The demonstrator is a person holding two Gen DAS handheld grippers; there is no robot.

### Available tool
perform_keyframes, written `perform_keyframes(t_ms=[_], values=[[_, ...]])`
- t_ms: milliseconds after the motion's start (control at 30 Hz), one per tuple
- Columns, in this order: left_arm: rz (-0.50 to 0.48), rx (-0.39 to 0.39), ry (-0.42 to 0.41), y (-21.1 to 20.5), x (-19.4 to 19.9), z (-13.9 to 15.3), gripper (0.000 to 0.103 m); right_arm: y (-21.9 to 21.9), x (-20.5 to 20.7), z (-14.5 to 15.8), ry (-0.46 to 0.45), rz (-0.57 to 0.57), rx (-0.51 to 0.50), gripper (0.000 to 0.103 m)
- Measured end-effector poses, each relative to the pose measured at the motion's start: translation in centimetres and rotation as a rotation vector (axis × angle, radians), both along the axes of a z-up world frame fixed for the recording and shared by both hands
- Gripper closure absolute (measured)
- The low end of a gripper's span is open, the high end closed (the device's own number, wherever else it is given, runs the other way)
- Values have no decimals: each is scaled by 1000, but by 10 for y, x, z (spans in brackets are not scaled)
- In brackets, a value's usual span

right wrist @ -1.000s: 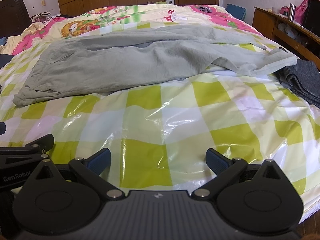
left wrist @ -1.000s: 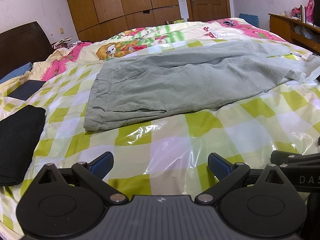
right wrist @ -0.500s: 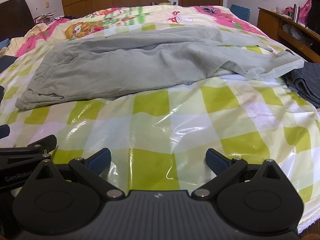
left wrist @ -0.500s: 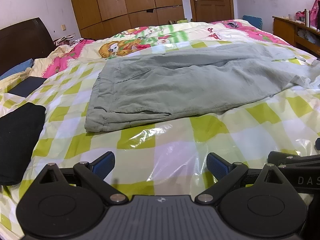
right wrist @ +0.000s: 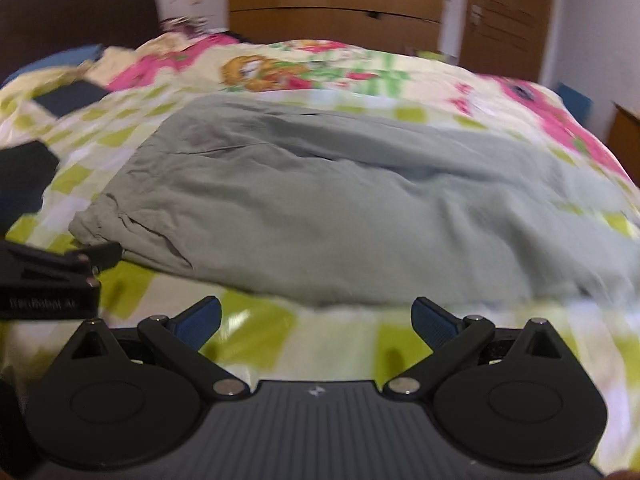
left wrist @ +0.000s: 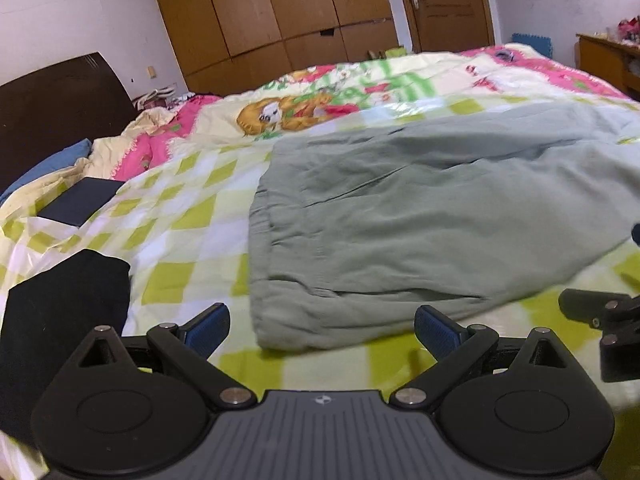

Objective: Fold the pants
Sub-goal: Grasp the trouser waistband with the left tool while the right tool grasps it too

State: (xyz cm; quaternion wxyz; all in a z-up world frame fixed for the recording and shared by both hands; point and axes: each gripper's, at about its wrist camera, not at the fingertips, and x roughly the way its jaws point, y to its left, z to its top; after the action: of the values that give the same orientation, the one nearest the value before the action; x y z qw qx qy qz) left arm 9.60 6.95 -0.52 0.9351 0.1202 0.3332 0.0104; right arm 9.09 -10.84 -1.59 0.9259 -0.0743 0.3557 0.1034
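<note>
Pants (left wrist: 420, 220), grey-green, lie spread flat across checkered sheet (left wrist: 180, 240) on the bed, waistband end toward 9 o'clock, legs running off to 3 o'clock. Left gripper (left wrist: 322, 326) has its fingers wide apart, nothing held, tips just short of the near waistband corner. Right gripper (right wrist: 316, 314) is likewise spread wide and empty, near the pants' front edge at 12 o'clock. Bare sheet strip lies between both grippers and the hem edge. Folded black cloth (left wrist: 60, 320) at 9 o'clock, apart from the pants. Right view is blurred, so far edge detail is unclear.
</note>
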Motion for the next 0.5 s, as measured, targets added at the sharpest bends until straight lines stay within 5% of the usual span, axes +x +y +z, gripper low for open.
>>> perform_keyframes(t_ms=[133, 200, 267, 333, 400, 500], values=[[-27, -2, 75, 17, 18, -17, 1, 28, 23, -11, 7, 168, -61, 4], [-45, -28, 117, 22, 22, -25, 18, 41, 32, -17, 4, 251, -104, 4], [-71, -49, 128, 25, 26, -28, 24, 47, 38, -22, 7, 290, -137, 8], [-76, -43, 129, 25, 32, -28, 35, 50, 51, -25, 45, 324, -121, 20], [-73, -64, 138, 29, 39, -27, 50, 52, 63, -25, 104, 342, -80, 45], [-99, -92, 142, 40, 41, -26, 59, 60, 65, -23, 137, 336, -71, 63]])
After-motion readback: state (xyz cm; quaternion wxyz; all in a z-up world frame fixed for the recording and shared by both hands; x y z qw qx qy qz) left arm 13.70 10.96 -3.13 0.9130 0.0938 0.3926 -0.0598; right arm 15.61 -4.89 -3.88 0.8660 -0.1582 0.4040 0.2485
